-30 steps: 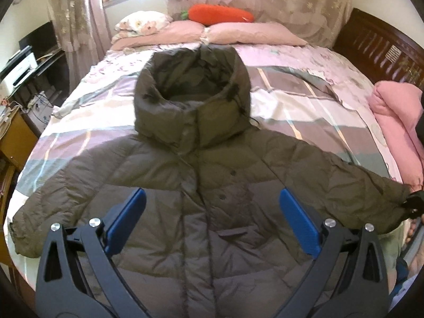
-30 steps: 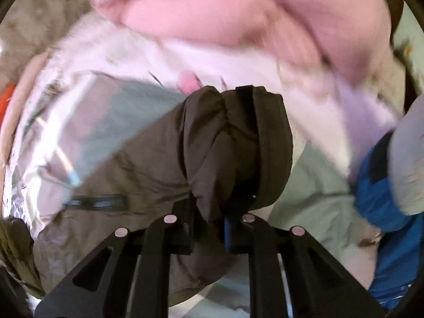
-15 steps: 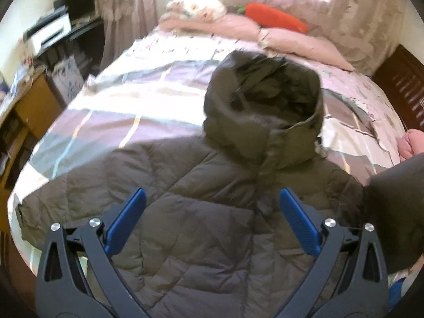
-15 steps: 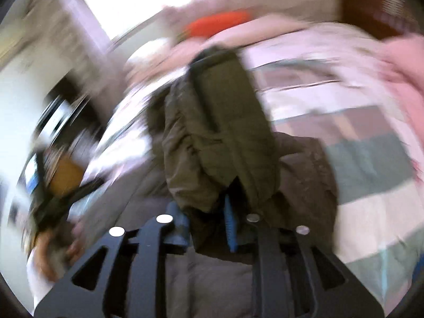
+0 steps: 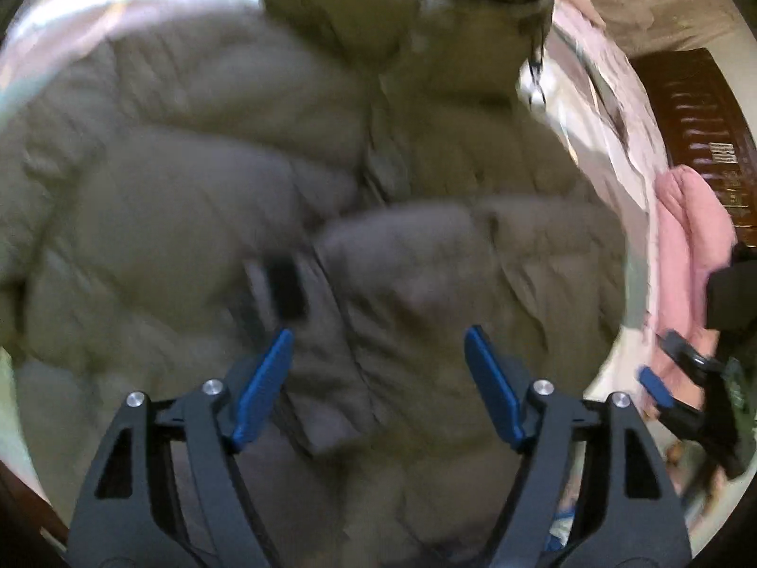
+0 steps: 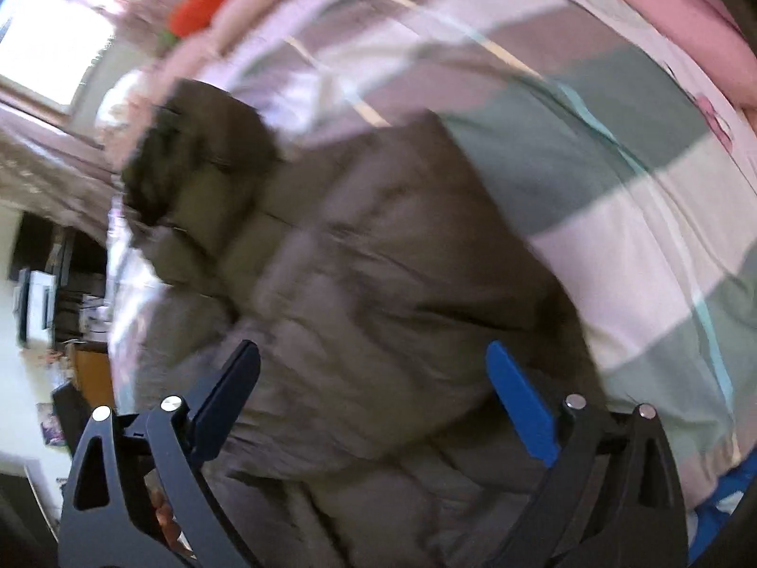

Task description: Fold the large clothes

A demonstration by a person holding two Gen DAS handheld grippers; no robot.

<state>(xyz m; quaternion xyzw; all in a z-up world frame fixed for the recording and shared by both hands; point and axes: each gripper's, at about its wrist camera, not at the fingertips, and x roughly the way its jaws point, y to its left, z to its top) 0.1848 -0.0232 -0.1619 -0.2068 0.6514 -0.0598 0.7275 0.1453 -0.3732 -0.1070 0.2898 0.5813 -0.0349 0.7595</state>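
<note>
Striped bedspread [image 6: 615, 180] under puffy quilted olive jacket [image 5: 213, 189].

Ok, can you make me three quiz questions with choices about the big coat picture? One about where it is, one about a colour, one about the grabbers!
1. Where does the jacket lie?
A. on the striped bedspread
B. on a chair
C. on the floor

2. What colour are the pads on the left gripper?
A. red
B. blue
C. yellow

3. How is the right gripper now?
A. shut on a sleeve
B. shut on nothing
C. open

Answers: 1 A, bedspread shows around the jacket. 2 B, both pads look blue. 3 C, its fingers stand wide apart over the jacket.
</note>
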